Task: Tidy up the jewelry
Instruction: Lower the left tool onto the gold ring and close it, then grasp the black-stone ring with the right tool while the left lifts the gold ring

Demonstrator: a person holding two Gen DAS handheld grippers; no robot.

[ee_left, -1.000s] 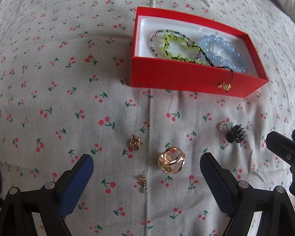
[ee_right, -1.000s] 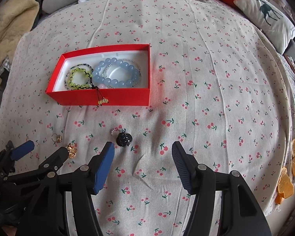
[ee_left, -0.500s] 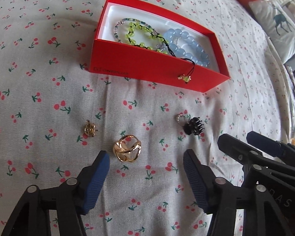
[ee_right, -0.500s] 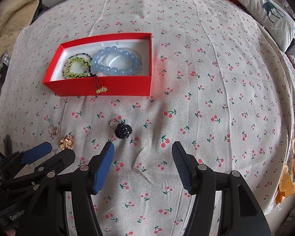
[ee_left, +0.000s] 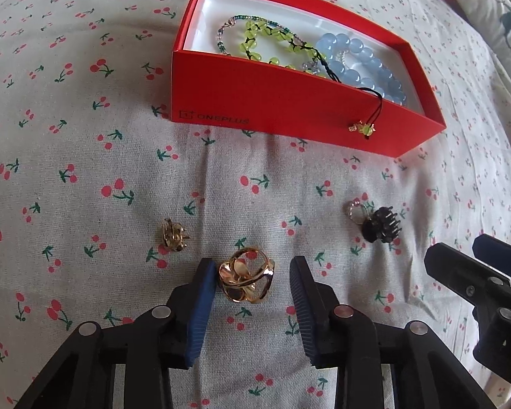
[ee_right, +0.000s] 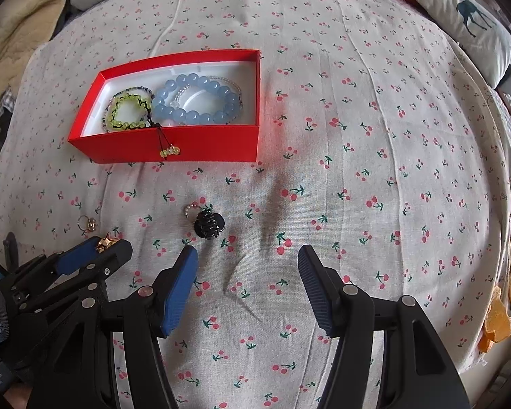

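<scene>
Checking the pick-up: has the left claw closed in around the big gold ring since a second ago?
Yes. The left claw now brackets the gold ring, nearer the red box; its jaws are closing.

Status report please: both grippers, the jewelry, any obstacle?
Left hand-held gripper closing around gold ring, not yet clamped. Right hand-held gripper open, empty. Red box path clear.

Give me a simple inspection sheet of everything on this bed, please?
Surface: cherry-print cloth, creased.
Job's things: red box holding beaded bracelets; large gold ring, small gold ring, black hair claw beside a silver ring, all on the cloth.
Clutter: nothing seen.
Grippers: left gripper closing around the large gold ring; right gripper open, empty.
Cables: nothing seen.
Surroundings: plush toys, deer pillow, beige blanket.
</scene>
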